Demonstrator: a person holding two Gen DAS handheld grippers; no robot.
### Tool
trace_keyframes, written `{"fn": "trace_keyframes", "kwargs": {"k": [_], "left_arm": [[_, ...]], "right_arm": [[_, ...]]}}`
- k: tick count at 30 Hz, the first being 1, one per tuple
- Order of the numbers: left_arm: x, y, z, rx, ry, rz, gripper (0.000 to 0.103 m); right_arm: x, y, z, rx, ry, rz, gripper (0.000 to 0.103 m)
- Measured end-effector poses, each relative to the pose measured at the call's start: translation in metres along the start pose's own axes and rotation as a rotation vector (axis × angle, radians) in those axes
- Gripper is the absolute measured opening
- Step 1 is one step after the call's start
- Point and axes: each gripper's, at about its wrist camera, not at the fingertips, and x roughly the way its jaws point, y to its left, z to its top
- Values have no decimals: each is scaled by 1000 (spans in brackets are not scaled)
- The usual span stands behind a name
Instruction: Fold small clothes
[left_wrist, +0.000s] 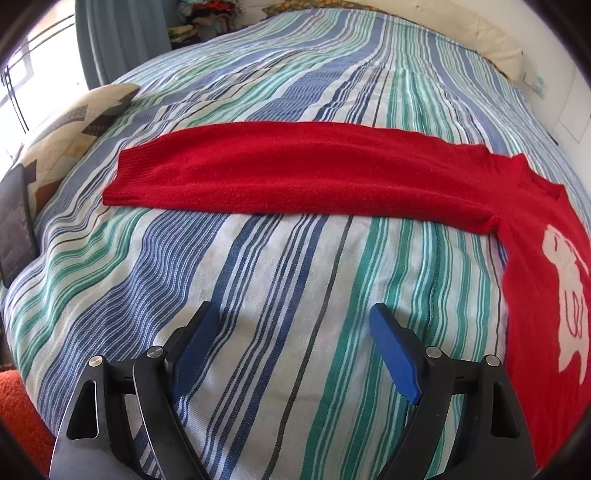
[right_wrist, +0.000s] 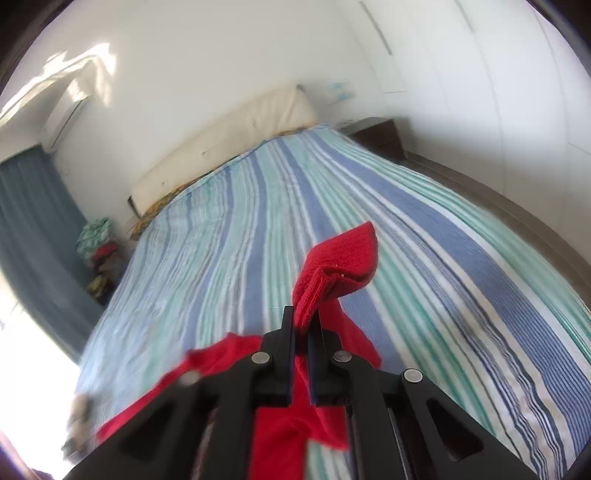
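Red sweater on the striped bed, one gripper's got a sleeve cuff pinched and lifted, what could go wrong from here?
1. The right gripper pinches only a thin bunch of the cuff, so the knit might slip out mid-fold.
2. The left gripper hangs open over bare bedspread, pinning nothing, so the red sweater may drag and skew.
3. The other sleeve lies flat now; dragging could rumple it.

We see a red knit sweater (left_wrist: 295, 173) lying flat on the striped bed, one long sleeve stretched straight out sideways, a white figure on its front. Its other ribbed cuff (right_wrist: 340, 266) is lifted, folded and pinched.
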Motion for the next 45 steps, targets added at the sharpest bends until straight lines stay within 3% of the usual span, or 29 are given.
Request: {"fn": "trace_keyframes", "kwargs": {"k": [5,6,8,9,10,14,18,20,21,26,28,30,34,35,37,39,42,45], "left_arm": [[0,2,-3,10,-3,6,85],[0,2,-3,12,-4,7,86],[1,1,-4,19,-6,15,86],[1,0,-4,24,-7,20,86],[1,-1,-4,28,-8,23,87],[4,-1,-3,29,-3,29,89],[8,-3,-1,21,0,39,92],[10,-5,-2,27,-4,51,93],[10,-6,-2,33,-8,58,93],[10,-7,-6,51,-27,75,94],[10,-7,-8,55,-29,73,94],[9,-6,-9,57,-29,70,95],[11,-7,-7,53,-23,74,96],[12,-7,-7,52,-21,75,96],[12,-7,-6,49,-20,75,96],[12,-7,-6,49,-22,75,96],[12,-7,-7,52,-28,77,96],[11,-8,-9,56,-36,83,96]], "right_arm": [[67,134,-18,-181,102,204,5],[83,153,-28,-195,139,255,9],[119,181,-54,-185,268,377,31],[134,187,-67,-159,343,428,65],[143,190,-79,-130,388,470,75],[149,166,-86,-43,388,537,75],[137,100,-61,-13,343,379,73],[137,64,-55,32,364,311,59],[143,49,-54,54,386,296,51],[172,15,-98,38,570,217,50],[185,4,-124,-50,621,78,46],[198,-22,-142,-97,653,-138,42],[164,-27,-122,-109,488,-178,43],[153,-16,-117,-150,457,-131,45],[135,11,-120,-305,439,-84,72],[127,34,-140,-510,437,-108,82],[138,46,-182,-783,476,-204,81],[150,40,-190,-828,425,-272,79]]}}
